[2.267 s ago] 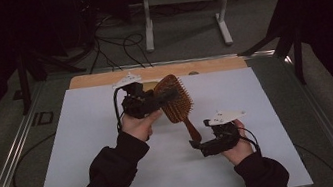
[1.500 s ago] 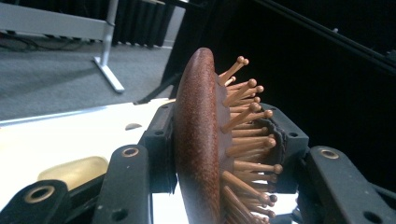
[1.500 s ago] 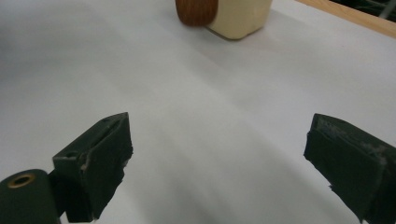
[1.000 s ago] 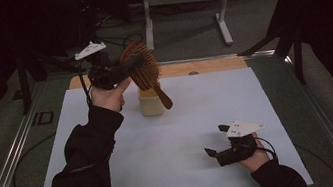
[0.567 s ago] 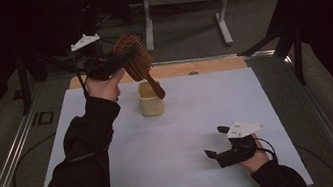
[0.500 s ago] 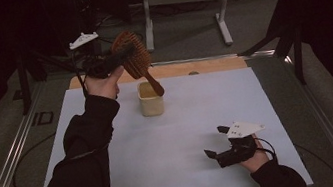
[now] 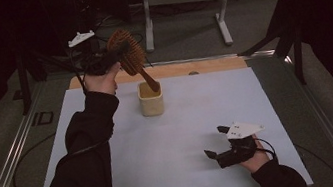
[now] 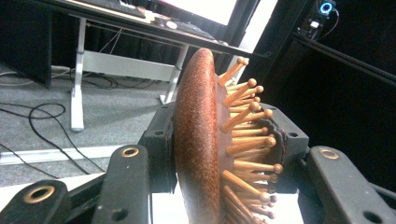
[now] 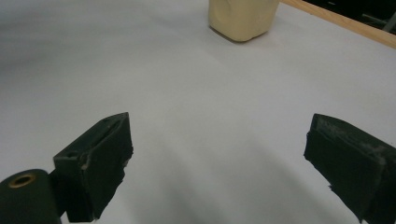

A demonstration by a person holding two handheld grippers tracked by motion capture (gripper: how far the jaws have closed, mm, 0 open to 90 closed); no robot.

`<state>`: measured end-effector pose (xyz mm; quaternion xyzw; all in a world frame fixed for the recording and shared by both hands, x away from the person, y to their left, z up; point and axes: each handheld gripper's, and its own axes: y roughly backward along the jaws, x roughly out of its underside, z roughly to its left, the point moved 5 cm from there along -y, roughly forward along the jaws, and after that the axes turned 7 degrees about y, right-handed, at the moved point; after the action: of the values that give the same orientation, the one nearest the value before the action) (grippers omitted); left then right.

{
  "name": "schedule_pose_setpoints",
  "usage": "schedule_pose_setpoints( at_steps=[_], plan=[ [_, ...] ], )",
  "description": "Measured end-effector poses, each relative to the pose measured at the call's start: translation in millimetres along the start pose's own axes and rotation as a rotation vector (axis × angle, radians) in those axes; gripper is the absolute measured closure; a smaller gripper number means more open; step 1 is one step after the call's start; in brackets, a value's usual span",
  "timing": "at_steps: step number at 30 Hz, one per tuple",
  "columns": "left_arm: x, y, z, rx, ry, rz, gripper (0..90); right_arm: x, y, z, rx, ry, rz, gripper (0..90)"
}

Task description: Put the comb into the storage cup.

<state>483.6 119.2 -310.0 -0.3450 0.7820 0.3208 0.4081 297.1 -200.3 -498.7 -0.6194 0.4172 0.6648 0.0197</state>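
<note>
A dim room surrounds the white table (image 7: 187,141). The left gripper (image 7: 107,60) pinches a wooden hairbrush (image 7: 129,54) by its head, whose handle tip now dips into the cream cup (image 7: 151,100); earlier it hung above. The right gripper (image 7: 221,148), jaws spread, rests apart as before.

Reddish-brown wooden hairbrush (image 7: 129,56) with tan pegs, cream cup (image 7: 151,99), white table sheet (image 7: 172,143), black hand-held gripper (image 7: 215,142)
</note>
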Motion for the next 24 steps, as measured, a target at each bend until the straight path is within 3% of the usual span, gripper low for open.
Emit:
schedule_pose_setpoints(
  at_steps=[7,12,14,24],
  plan=[
    [8.4,-7.3,10.8,-0.022,0.019,0.007,54.1,-0.4,0.5,0.1,-0.001,0.006,-0.004,7.4],
    [15.1,-13.0,15.0,-0.057,-0.01,0.02,54.0,-0.4,0.8,0.1,0.001,0.001,-0.004,7.4],
    [18.2,-15.2,17.8,-0.051,0.009,0.027,54.0,0.1,0.5,0.0,-0.002,0.0,-0.003,7.5],
    [33.8,-26.3,22.8,-0.053,0.014,0.057,53.9,0.5,-0.1,0.2,-0.004,-0.001,-0.002,7.5]
  ],
)
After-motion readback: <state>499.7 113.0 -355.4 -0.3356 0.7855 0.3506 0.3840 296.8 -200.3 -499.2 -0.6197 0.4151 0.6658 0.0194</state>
